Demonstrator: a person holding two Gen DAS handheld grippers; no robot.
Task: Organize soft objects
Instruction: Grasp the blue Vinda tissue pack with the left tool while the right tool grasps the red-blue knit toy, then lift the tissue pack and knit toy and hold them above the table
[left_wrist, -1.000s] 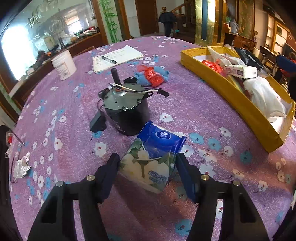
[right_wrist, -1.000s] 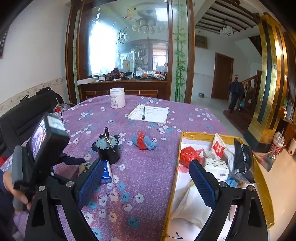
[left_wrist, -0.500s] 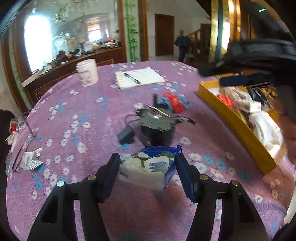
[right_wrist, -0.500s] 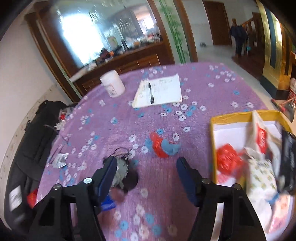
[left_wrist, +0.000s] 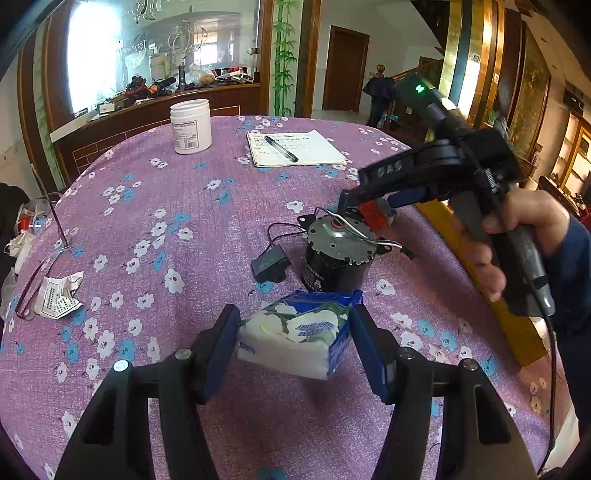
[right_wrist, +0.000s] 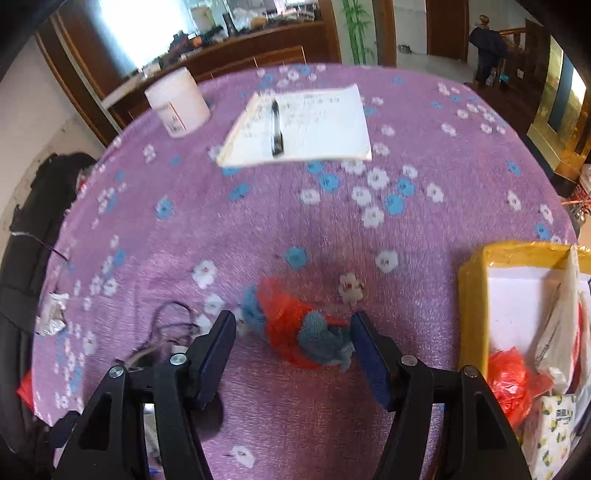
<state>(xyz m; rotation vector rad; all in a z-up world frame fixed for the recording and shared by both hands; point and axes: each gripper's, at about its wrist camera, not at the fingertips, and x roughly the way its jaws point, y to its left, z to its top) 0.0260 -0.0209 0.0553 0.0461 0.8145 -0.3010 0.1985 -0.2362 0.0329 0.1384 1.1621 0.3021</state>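
Your left gripper (left_wrist: 293, 345) holds the tissue pack (left_wrist: 295, 338), lifted. Your right gripper (right_wrist: 293, 345) has just been closing; the sock bundle (right_wrist: 295, 328) sits between its narrowed, non-gripping jaws. Grasp next.

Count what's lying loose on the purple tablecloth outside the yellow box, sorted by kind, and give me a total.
Soft things: 2, tissue pack and red-and-blue knit bundle
Hard gear: 2, motor and its black block
Containers: 1, white jar
Stationery: 2, notepad and pen
Scraps: 1, crumpled paper
Total: 8

I see a bright window (left_wrist: 92, 55) behind a cluttered wooden sideboard (left_wrist: 159, 107), a brown door (left_wrist: 345, 70), and gilded panels (left_wrist: 465, 55) at right.
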